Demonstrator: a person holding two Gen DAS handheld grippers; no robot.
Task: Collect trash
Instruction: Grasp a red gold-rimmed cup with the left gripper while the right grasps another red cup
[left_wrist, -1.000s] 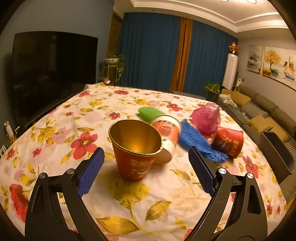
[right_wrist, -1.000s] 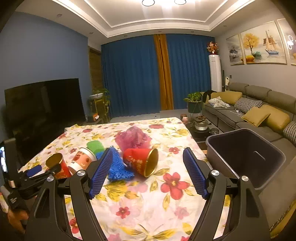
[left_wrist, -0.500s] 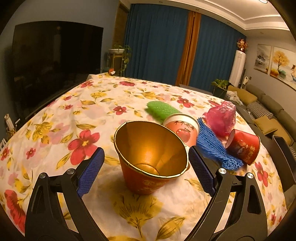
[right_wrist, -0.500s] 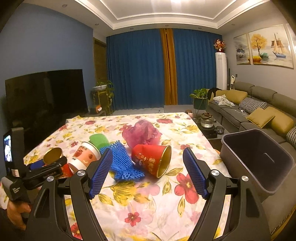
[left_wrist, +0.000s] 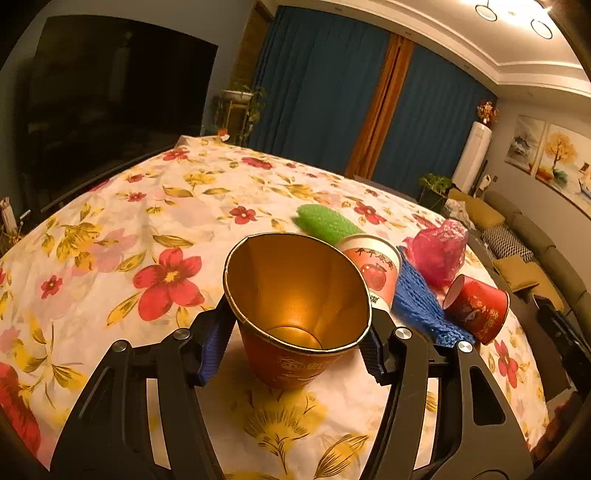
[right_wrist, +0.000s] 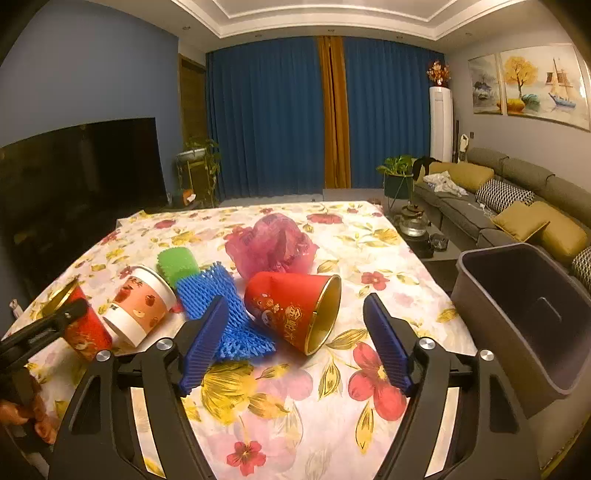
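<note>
My left gripper (left_wrist: 293, 341) is shut on an upright red paper cup with a gold inside (left_wrist: 295, 314), which stands on the flowered tablecloth; the cup also shows in the right wrist view (right_wrist: 83, 328). Behind it lie a white apple-print cup (left_wrist: 375, 267), a green foam net (left_wrist: 325, 221), a blue foam net (left_wrist: 421, 306), a pink plastic bag (left_wrist: 437, 251) and a second red cup on its side (left_wrist: 476, 314). My right gripper (right_wrist: 295, 343) is open and empty, just in front of the tipped red cup (right_wrist: 291, 310) and the blue net (right_wrist: 229, 306).
A dark grey bin (right_wrist: 524, 314) stands beside the table's right edge. A sofa with cushions (right_wrist: 517, 206) runs along the right wall. A large TV (right_wrist: 74, 177) stands to the left. The flowered tablecloth (right_wrist: 280, 398) stretches in front of my right gripper.
My left gripper moved forward around the gold-lined red cup and closed on it. My right gripper came closer to the tipped red cup and stayed open.
</note>
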